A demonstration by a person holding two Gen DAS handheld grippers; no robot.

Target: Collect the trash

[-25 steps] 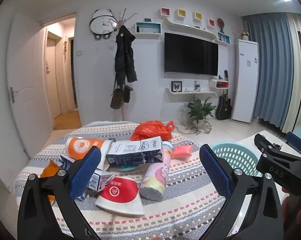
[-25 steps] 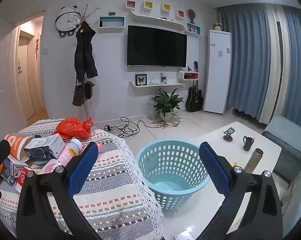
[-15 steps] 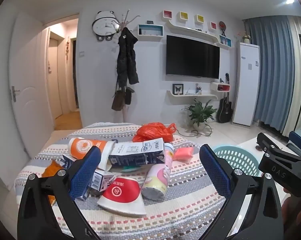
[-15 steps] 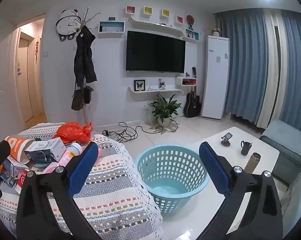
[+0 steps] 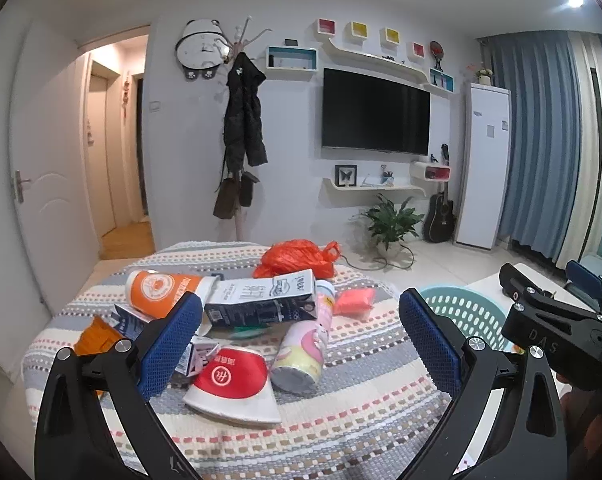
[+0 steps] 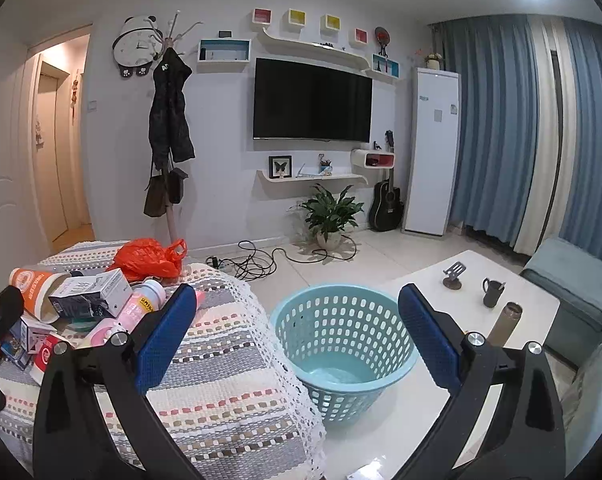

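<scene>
On the striped table the trash lies heaped, both claws (left, right) wide open and empty, so grabbing the milk carton could topple cups off, missing the basket.

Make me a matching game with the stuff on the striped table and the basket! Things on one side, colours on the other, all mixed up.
Things:
1. plastic bag
2. laundry basket
3. milk carton
4. flattened paper cup

Colours:
A. light teal
B. red and white
C. orange-red
D. white and dark blue

Pairs: 1-C, 2-A, 3-D, 4-B
</scene>
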